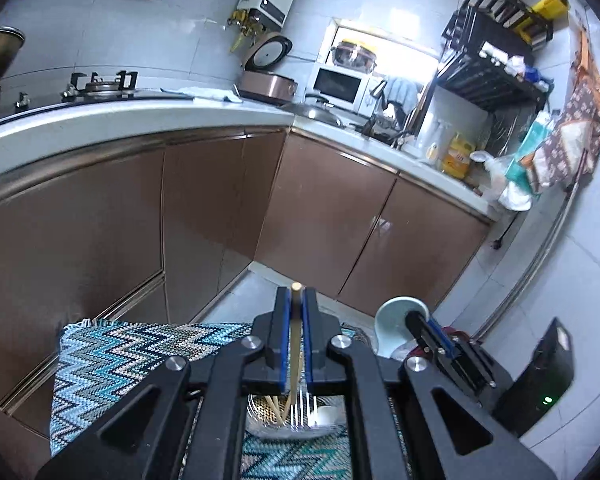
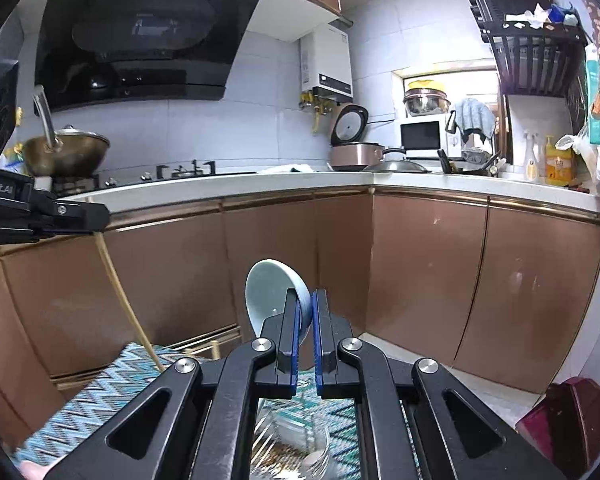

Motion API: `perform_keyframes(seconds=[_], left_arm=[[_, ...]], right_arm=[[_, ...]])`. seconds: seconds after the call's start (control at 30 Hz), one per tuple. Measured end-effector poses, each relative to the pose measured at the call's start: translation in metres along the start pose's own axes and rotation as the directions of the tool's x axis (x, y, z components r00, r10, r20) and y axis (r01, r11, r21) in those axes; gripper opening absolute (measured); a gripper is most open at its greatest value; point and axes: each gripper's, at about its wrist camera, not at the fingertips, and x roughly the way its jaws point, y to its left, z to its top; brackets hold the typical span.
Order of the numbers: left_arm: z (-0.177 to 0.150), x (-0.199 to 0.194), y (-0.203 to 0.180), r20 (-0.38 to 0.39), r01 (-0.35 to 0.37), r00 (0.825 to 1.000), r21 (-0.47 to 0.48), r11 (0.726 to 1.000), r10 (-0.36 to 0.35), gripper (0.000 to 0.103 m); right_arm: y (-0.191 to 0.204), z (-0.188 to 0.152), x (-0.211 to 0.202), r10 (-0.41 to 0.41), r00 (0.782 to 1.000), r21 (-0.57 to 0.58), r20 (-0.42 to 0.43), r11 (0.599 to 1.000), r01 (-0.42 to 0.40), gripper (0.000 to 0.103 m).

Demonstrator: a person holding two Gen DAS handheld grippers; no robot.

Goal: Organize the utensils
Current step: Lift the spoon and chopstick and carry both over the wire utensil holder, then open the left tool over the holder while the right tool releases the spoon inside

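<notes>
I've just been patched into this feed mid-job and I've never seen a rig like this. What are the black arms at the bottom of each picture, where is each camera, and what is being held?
There is no robot: a person holds a two-finger gripper in each hand, and each carries a fisheye camera looking along its fingers.

The left wrist view shows the left gripper shut on a chopstick. To its right is the right gripper, seen from outside.

The right wrist view shows the right gripper pinching the rim of a pale blue bowl, held tilted. At its left edge the left gripper appears with its chopstick hanging down.

Below both lies a zigzag-patterned cloth with a clear glass dish holding more utensils. Behind are brown kitchen cabinets.
</notes>
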Motion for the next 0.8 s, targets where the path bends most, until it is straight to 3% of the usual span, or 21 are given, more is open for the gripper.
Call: perform_keyframes(seconds=[0.3, 0.5, 0.6, 0.73, 0.8], left_arm=[[-0.036, 0.059, 0.001, -0.047, -0.039, 0.998, 0.014, 0.999, 0.040, 0.005], [-0.055, 0.061, 0.000, -0.048, -0.060, 0.997, 0.040, 0.997, 0.062, 0.007], [-0.059, 0.053, 0.001, -0.052, -0.049, 0.997, 0.027, 0.998, 0.050, 0.008], [-0.062, 0.035, 0.002, -0.042, -0.038, 0.998, 0.010, 0.999, 0.039, 0.027], [-0.062, 0.021, 0.000, -0.030, -0.036, 0.999, 0.005, 0.999, 0.036, 0.029]], right_arm=[[-0.001, -0.041, 0.013, -0.018, 1.000, 0.008, 0.019, 1.000, 0.018, 0.007], [0.004, -0.061, 0.011, -0.006, 1.000, 0.017, -0.018, 1.000, 0.007, 0.012], [0.004, -0.066, 0.005, -0.004, 1.000, 0.030, -0.031, 1.000, 0.005, 0.021], [0.002, -0.060, -0.014, -0.013, 1.000, 0.050, -0.018, 0.999, 0.014, 0.027], [0.001, -0.054, -0.027, -0.025, 1.000, 0.054, -0.010, 0.998, 0.025, 0.028]])
